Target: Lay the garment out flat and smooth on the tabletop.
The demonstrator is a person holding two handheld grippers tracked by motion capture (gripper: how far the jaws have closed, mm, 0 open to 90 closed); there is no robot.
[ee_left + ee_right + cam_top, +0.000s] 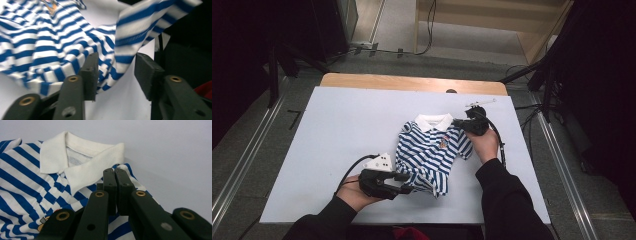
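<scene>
I find the small blue-and-white striped polo shirt with a white collar (432,152) lying at the centre of the pale grey table sheet (337,130) in the high view, collar toward the top of the frame, hem toward the bottom.

The left gripper (404,182) sits at the lower left of the shirt in the high view, at the hem. The left gripper view gives what the high view cannot: the jaws stand apart, and a lifted fold of striped cloth (117,62) hangs between the fingers (90,72) without being pressed by either pad. I count it as released, not held.

The right gripper (457,122) lies at the shirt's upper right, beside the collar, in the high view. The right gripper view settles its state: the jaws are closed tight together, tips over the shoulder fabric just below the white collar (82,157). I cannot tell from that view whether cloth is pinched between them.

Edges: the shirt lies well inside the sheet on every side. Open sheet runs to the left of the frame and along the top; a narrower strip lies to the right. A bare wooden table edge (412,82) shows beyond the sheet at the top.
</scene>
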